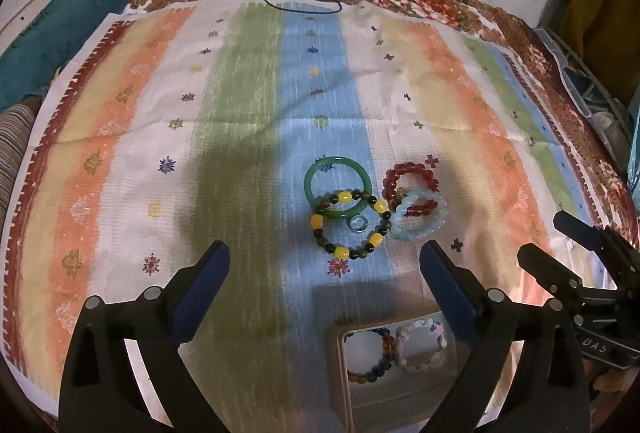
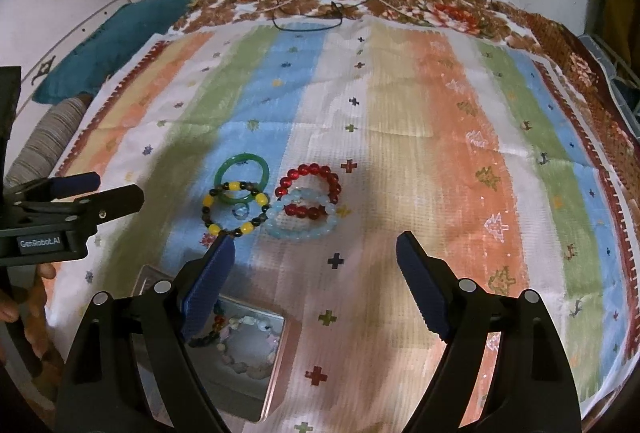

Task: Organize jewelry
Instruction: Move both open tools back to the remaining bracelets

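Striped cloth [image 2: 400, 137] is covering the counter below a stained wall. Both tongs are hanging open and empty: left tongs [image 1: 325, 259] above the tin [image 1: 338, 353], right tongs [image 2: 314, 253] just right of it. Two bead bracelets are already lying in the tin. Five pieces are still sitting on the cloth, tangled: green bangle [image 1: 338, 189] under the yellow-and-dark bracelet [image 1: 350, 225], clear ring [image 1: 356, 224] inside that loop, red bracelet [image 2: 310, 189] overlapping the pale blue bracelet [image 2: 302, 219]. Risk: lifting one is likely dragging its neighbour; the small ring may be slipping or rolling away.
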Action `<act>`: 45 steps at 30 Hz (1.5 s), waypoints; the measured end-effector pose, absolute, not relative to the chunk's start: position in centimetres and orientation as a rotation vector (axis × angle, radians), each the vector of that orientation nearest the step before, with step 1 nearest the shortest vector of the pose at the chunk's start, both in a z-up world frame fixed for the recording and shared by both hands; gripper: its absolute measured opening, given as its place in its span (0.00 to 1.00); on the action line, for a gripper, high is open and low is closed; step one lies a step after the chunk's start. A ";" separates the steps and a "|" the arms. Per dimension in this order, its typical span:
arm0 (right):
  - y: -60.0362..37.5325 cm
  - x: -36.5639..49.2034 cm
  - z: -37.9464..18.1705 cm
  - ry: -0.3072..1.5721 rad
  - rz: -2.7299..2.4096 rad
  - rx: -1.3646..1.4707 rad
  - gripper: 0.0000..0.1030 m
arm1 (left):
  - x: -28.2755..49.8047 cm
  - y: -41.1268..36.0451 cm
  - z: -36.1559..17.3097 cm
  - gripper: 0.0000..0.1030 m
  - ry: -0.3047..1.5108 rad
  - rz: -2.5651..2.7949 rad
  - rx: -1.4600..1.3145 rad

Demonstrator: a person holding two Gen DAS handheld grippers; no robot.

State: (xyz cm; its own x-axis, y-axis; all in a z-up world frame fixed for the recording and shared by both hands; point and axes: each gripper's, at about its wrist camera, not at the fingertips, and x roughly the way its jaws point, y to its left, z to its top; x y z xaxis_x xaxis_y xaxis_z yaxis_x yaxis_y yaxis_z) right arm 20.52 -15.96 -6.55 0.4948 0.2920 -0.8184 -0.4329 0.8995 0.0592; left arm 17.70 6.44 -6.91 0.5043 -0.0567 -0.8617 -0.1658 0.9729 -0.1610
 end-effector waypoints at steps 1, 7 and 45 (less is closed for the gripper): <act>-15.9 20.8 -6.8 0.964 0.439 -0.165 0.81 | 17.9 6.4 -7.1 0.91 1.047 0.066 -0.238; -15.5 21.9 -7.5 0.988 0.437 -0.171 0.81 | 19.1 6.8 -8.5 0.91 1.081 0.070 -0.248; -12.6 26.8 -13.7 1.130 0.448 -0.201 0.78 | 23.8 6.8 -15.2 0.66 1.249 0.029 -0.209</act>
State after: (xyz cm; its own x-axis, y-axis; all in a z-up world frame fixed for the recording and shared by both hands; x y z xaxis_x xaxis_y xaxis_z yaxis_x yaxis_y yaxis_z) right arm 26.84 -12.58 -13.71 0.3496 0.2431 -0.9048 -0.4430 0.8938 0.0690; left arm 23.80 6.84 -15.22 0.3187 -0.0925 -0.9433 -0.1355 0.9806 -0.1420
